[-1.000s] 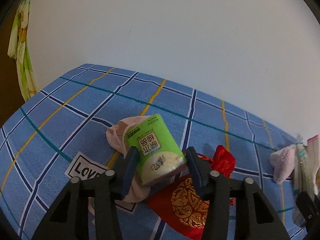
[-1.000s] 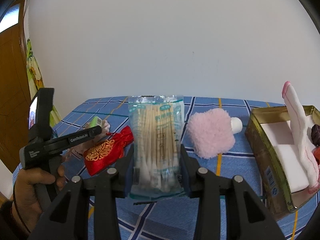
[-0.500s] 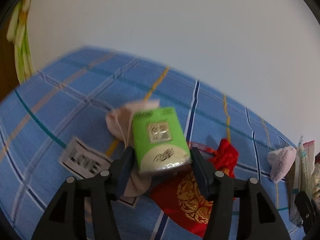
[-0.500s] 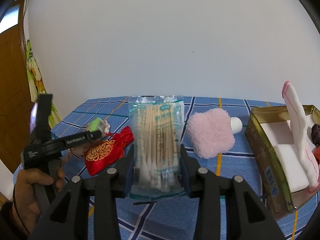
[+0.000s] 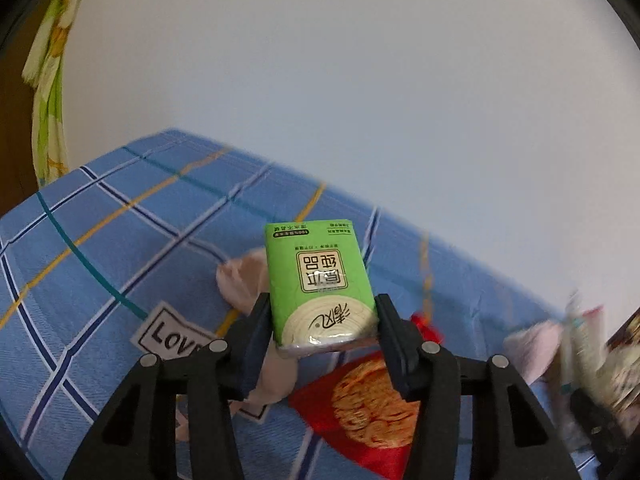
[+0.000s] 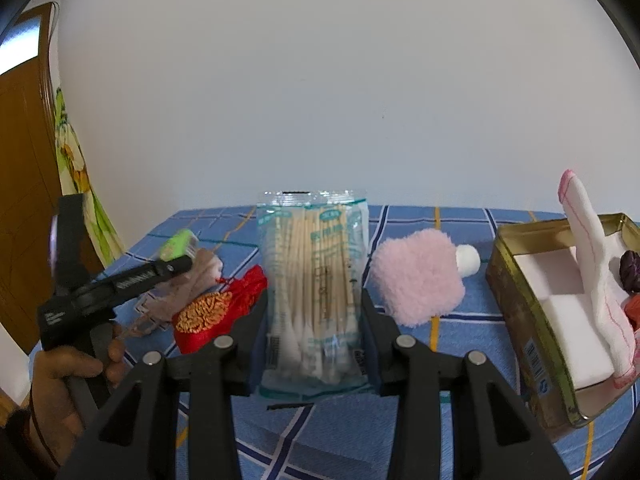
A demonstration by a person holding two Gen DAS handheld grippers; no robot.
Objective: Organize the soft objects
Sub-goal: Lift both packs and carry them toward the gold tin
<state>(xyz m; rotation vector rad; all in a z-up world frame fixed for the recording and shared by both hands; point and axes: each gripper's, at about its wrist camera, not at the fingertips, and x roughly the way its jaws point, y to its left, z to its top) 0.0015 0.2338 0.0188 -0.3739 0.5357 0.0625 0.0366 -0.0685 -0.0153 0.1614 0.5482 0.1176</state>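
The left gripper (image 5: 324, 328) has its fingers (image 5: 258, 332) pressed on both sides of a green tissue pack (image 5: 320, 286), held lifted clear of the blue checked counter (image 5: 100, 248); its jaws have just been closing a little on the pack. Below the pack lie a pale pink cloth (image 5: 240, 280), a white "LOVE" card (image 5: 172, 334) and a red embroidered pouch (image 5: 368, 408), all resting on the counter.

The right gripper (image 6: 314, 332) is clamped partway on a clear bag of cotton swabs (image 6: 314, 276), which stands upright between the fingers (image 6: 370, 320). Just right of the bag sits a fluffy pink puff (image 6: 416, 276) with a white end (image 6: 468, 260). Further right an open gold tin (image 6: 528, 320) holds white foam blocks (image 6: 568, 324), a pink-edged white cloth (image 6: 596, 272) leaning over its rim, and a dark object at the picture's edge, too cropped to name. At the left of the right wrist view, a person's hand (image 6: 68, 380) grips the left gripper's handle, the green pack at its tip above the pouch.
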